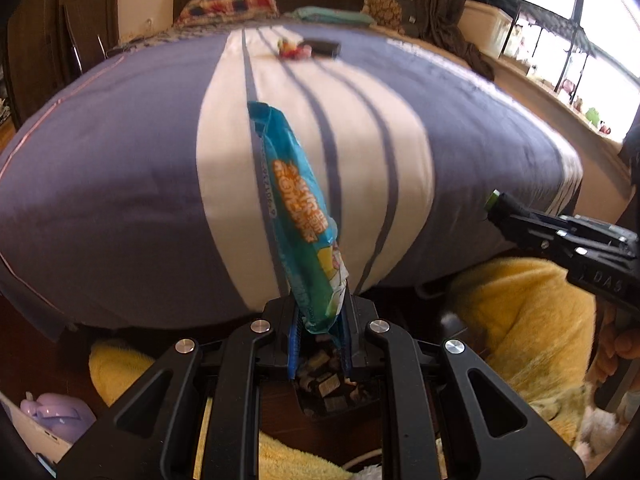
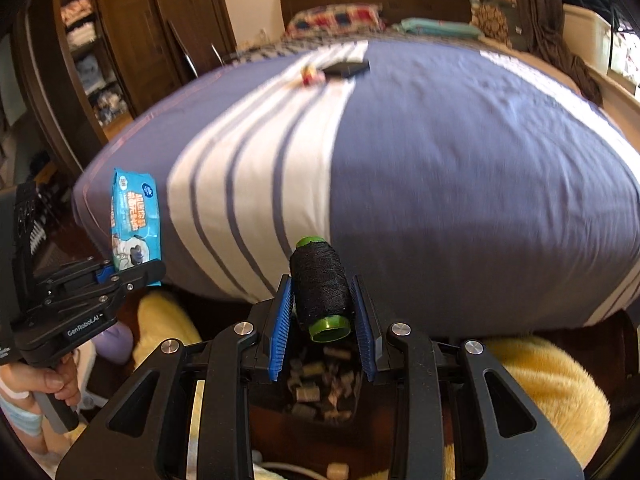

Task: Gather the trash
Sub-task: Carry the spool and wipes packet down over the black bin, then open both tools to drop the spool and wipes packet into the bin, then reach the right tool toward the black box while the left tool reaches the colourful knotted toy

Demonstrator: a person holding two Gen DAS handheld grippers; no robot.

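My left gripper (image 1: 320,320) pinched the limp, light wipes packet (image 1: 296,200) by its end, pointing twelve o'clock. My right gripper (image 2: 322,308) held the firm thread spool (image 2: 320,280) across its wound middle

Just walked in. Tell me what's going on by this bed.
A person is collecting trash with a pair of handheld tongs in each hand. The left tongs are shut on a blue wet-wipe packet, held upright by its lower end. The right tongs grip a spool of black thread with green ends. Both are at the foot of the striped bed. Farther up the cover lie a small colourful item and a flat black object.
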